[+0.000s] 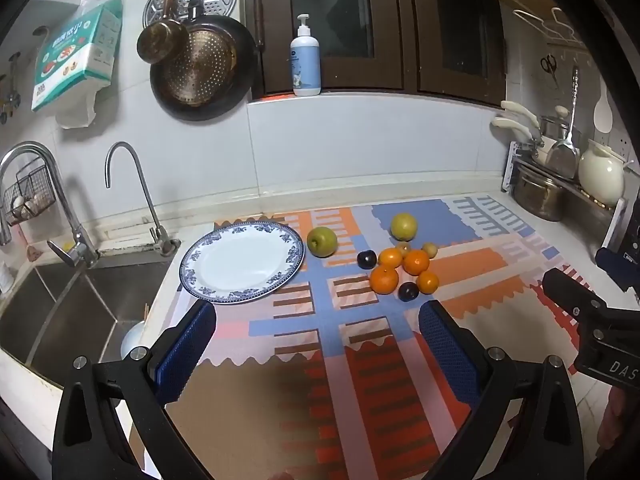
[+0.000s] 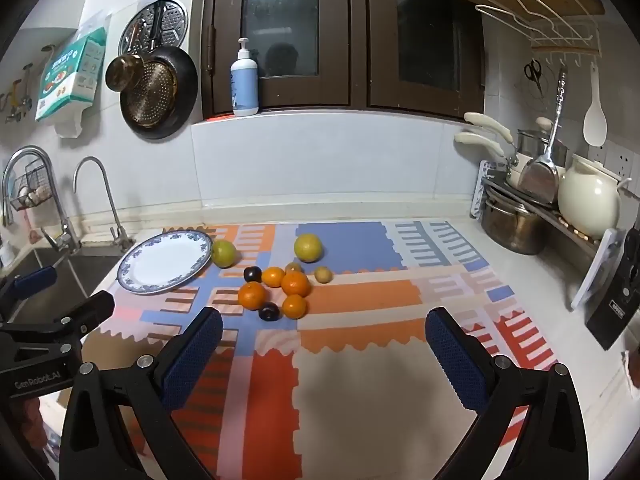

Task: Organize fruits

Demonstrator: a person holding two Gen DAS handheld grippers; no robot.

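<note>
A blue-rimmed white plate lies empty on the patterned mat by the sink. A green apple sits beside its right rim. A yellow citrus lies farther back. Several oranges, two dark plums and two small yellow fruits cluster in the mat's middle. My left gripper is open and empty, short of the plate and the fruit. My right gripper is open and empty, just short of the cluster.
A steel sink with two taps lies left of the plate. A pot rack with pans and a cream teapot stands at the right. A soap bottle stands on the sill. A dark device leans at the right edge.
</note>
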